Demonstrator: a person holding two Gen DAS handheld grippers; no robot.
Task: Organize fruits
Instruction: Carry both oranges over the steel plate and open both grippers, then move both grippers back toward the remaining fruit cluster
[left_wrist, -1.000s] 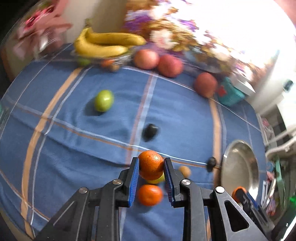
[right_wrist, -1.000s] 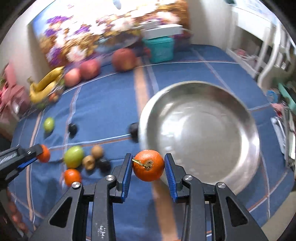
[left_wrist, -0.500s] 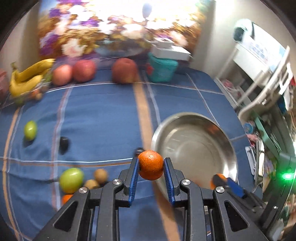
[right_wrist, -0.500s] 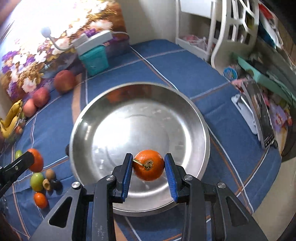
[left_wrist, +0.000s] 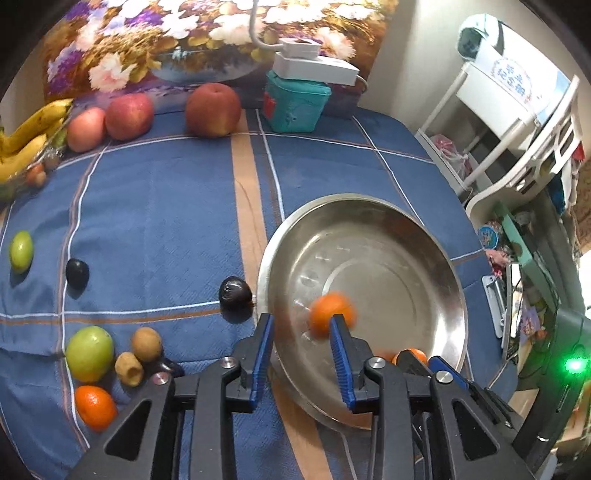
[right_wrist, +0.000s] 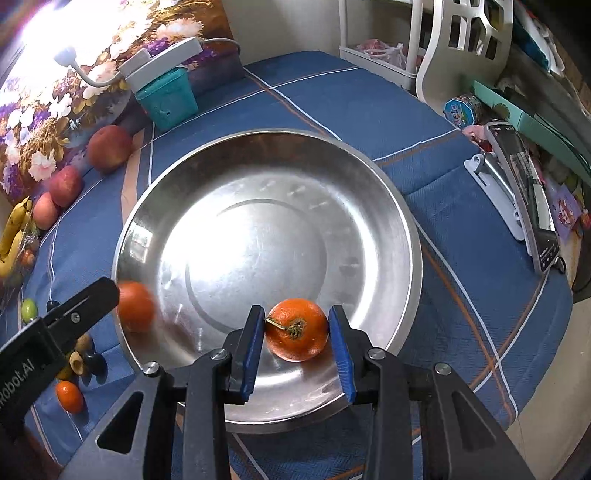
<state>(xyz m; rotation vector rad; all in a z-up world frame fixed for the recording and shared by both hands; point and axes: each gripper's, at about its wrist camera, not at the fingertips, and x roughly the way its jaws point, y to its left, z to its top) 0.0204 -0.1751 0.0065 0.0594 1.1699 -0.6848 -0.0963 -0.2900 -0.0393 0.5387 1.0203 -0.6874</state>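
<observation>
**Two oranges at the steel bowl**

Holding both grippers over the steel bowl (right_wrist: 388, 206), we see our left gripper (left_wrist: 301, 354) with its jaws spread wide; a blurred orange (left_wrist: 328, 314) sits free in the bowl just beyond them, touching neither pad. Our right gripper (right_wrist: 297, 347) has its blue pads either side of a stemmed orange (right_wrist: 297, 330) resting on the bowl's near slope; we cannot tell whether they press it or stand just clear. On the blue cloth (left_wrist: 159, 206) left of the bowl lie a green fruit (left_wrist: 89, 353), another orange (left_wrist: 95, 408) and a dark plum (left_wrist: 235, 292).
</observation>
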